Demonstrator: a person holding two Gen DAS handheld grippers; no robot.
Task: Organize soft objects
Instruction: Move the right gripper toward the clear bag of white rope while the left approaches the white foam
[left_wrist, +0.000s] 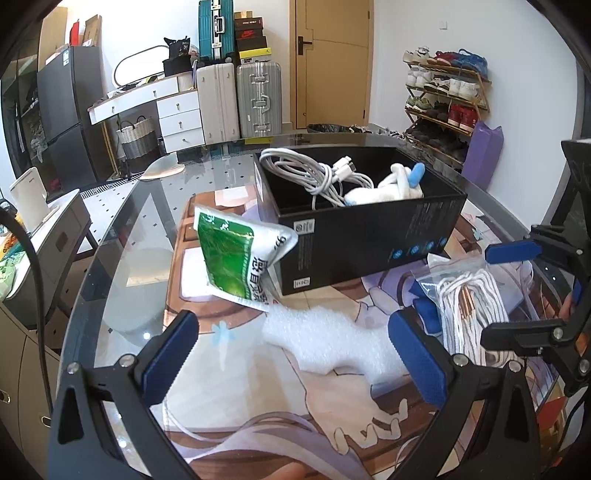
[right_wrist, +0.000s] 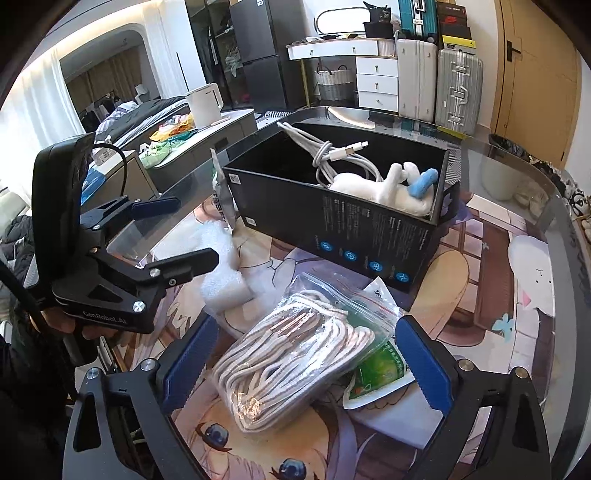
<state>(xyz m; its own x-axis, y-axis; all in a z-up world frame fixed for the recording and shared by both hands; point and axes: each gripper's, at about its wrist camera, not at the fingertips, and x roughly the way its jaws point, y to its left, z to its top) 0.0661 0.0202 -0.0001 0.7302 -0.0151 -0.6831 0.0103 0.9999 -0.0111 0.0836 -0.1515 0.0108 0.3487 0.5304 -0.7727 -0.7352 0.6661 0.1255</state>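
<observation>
Two grippers, both wide, empty. Right gripper (right_wrist: 306, 365) straddles bagged cords (right_wrist: 291, 362), lying at 6 o'clock of black box (right_wrist: 354, 229). Left gripper (left_wrist: 291, 354) straddles foam sheet (left_wrist: 332, 343). Risk: slick bag slipping, dragging green packet (right_wrist: 380, 369) beneath.

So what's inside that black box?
In the black box lie a bundle of white cables and a white plush toy with a blue part. The toy and the near wall hide part of the floor, so anything beneath can't be seen.
</observation>
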